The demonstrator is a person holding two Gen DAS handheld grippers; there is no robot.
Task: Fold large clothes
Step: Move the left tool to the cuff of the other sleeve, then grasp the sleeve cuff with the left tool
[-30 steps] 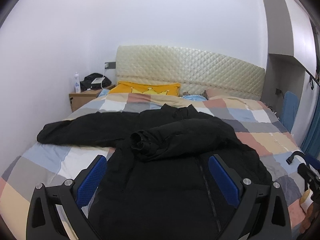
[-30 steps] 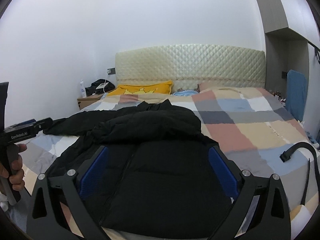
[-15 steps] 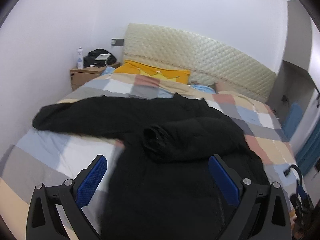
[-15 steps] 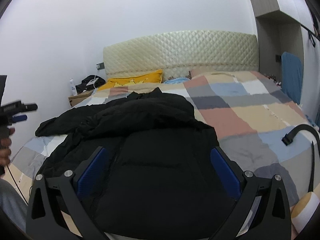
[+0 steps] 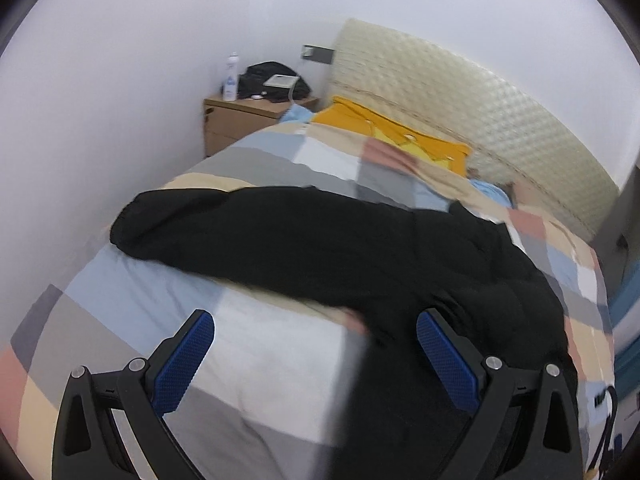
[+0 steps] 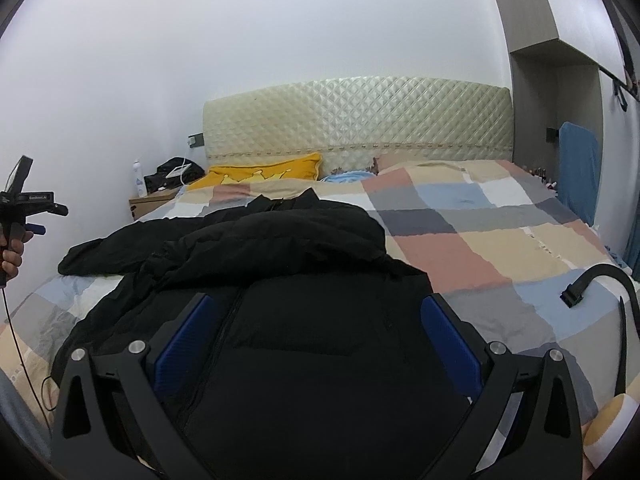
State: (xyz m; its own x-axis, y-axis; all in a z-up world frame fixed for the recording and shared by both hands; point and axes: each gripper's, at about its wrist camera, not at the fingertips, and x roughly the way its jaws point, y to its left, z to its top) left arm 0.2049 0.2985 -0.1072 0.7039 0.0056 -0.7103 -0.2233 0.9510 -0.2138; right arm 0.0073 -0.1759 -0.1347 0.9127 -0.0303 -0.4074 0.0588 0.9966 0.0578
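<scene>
- The left claw point(image 5: 314, 354) hangs above the near left part of the bed point(image 5: 276, 344), its blue-padded fingers point(image 5: 184, 358) spread wide with nothing between them; in the right wrist view it shows at the far left edge, held in a hand point(image 6: 10, 254).
- A wooden nightstand point(image 5: 240, 120) stands in the corner left of the bed, carrying a white bottle point(image 5: 230, 78) and a dark bundle point(image 5: 272, 80).
- The black jacket point(image 6: 304, 320) lies spread on the patchwork bedcover; one sleeve point(image 5: 224, 224) stretches flat toward the left edge of the bed, the other sleeve point(image 6: 280, 240) lies folded across the chest.
- A yellow pillow point(image 6: 264, 172) rests against the quilted cream headboard point(image 6: 360, 116).
- The right claw point(image 6: 316, 346) hovers over the lower front of the jacket, fingers point(image 6: 450, 346) wide apart, gripping nothing.
- A black strap point(image 6: 600, 280) curls on the bedcover at the right, well apart from the jacket.
- A blue cloth point(image 6: 578, 168) hangs beside the bed's right edge.
</scene>
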